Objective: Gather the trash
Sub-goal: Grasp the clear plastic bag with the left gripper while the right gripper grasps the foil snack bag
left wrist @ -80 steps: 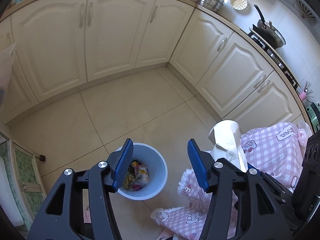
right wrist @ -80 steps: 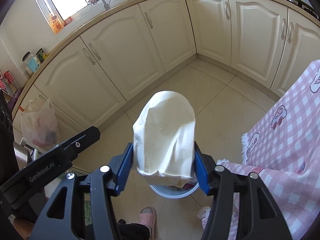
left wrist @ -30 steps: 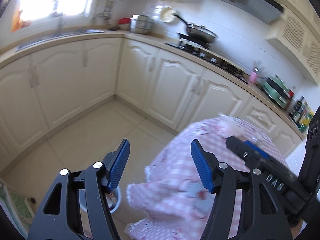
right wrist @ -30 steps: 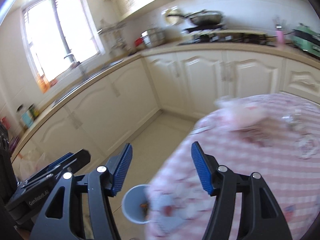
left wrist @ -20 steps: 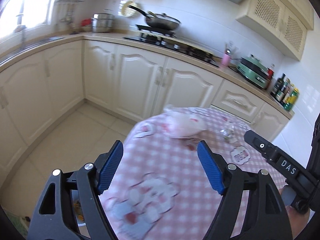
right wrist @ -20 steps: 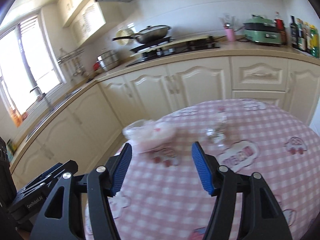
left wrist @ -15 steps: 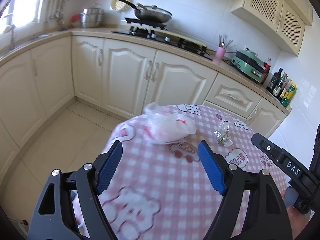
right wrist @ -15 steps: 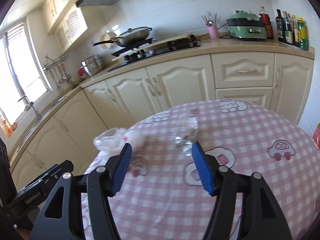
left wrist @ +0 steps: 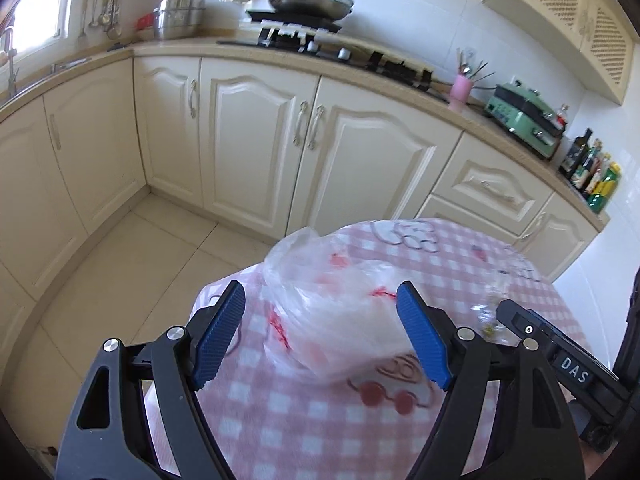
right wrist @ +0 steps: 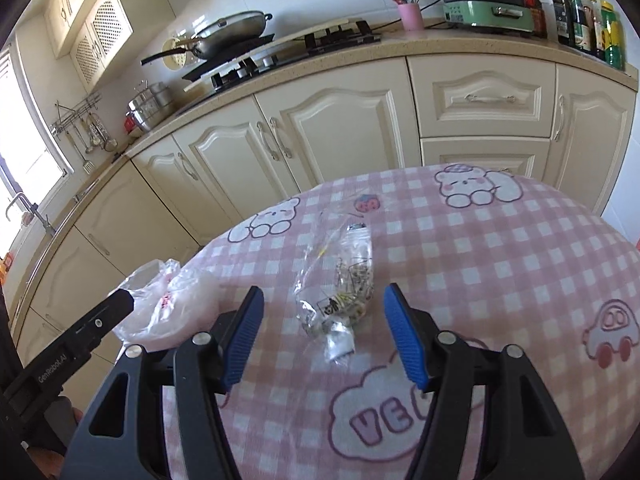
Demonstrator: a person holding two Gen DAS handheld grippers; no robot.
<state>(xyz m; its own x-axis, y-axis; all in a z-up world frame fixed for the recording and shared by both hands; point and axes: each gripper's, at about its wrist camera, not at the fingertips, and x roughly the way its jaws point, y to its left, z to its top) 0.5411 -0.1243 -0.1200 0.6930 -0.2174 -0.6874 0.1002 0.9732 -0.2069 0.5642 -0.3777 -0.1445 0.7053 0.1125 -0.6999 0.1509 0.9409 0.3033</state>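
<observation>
A crumpled clear plastic bag with red print (left wrist: 332,308) lies near the left edge of the round table with a pink checked cloth (left wrist: 304,412). My left gripper (left wrist: 320,340) is open, its blue pads on either side of that bag. The bag also shows in the right wrist view (right wrist: 168,304). A small clear wrapper with bits inside (right wrist: 340,292) lies on the table (right wrist: 500,272). My right gripper (right wrist: 324,336) is open, its pads on either side of the wrapper's near end. The wrapper shows faintly in the left wrist view (left wrist: 490,316).
Cream kitchen cabinets (left wrist: 256,152) run around behind the table, with a hob and a wok (left wrist: 308,0) on the counter. A green appliance (right wrist: 488,8) and bottles (right wrist: 588,16) stand at the counter's right end. Tiled floor (left wrist: 120,272) lies left of the table.
The right gripper let go of the white paper it held over the bin. Both grippers swung up from the floor bin to the table and moved in close around the bag and wrapper.
</observation>
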